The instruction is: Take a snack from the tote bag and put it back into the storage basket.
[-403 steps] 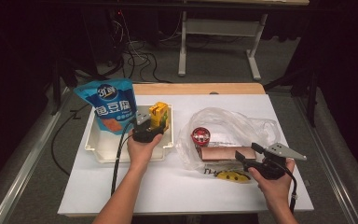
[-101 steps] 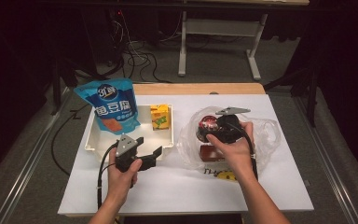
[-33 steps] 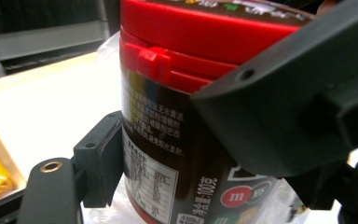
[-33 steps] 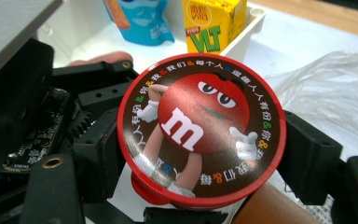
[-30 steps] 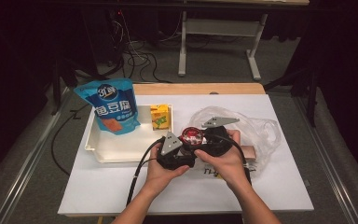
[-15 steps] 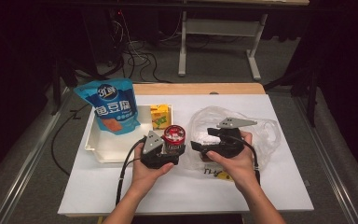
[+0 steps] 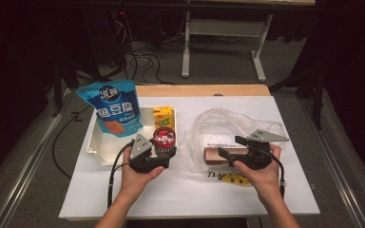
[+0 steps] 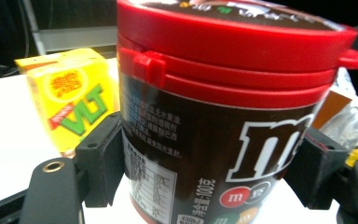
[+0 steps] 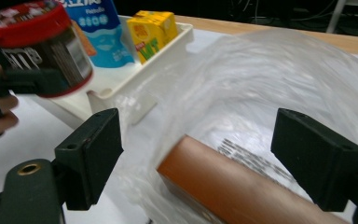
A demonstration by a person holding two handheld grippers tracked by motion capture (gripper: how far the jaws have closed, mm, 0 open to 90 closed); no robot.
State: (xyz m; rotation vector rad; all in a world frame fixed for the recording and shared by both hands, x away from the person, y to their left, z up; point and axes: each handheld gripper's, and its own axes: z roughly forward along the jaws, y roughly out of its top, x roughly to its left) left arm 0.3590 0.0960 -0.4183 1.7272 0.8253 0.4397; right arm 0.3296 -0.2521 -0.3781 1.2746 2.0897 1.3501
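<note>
left gripper (image 7: 164,154) fingers clamped on candy jar (image 7: 164,138) mid-body, held over white tray (image 7: 105,147) edge. rigid plastic, smooth, probably light-ish; grab below red lid, not lid itself. right gripper (image 7: 232,146) fingers spread wide, holding nothing, at plastic bag (image 7: 218,126).

Both forearms enter from the bottom edge of the high view and angle slightly apart. The left hand (image 7: 135,175), left of centre, grips the left gripper (image 7: 160,151), which points toward the upper right of the frame; its jaws are clamped on either side of a jar (image 8: 214,116), the pads pressing its wall in the left gripper view. The right hand (image 7: 261,173), right of centre, holds the right gripper (image 7: 225,147) pointing left, level with the other. In the right gripper view its jaws stand wide apart, gripping nothing.
</note>
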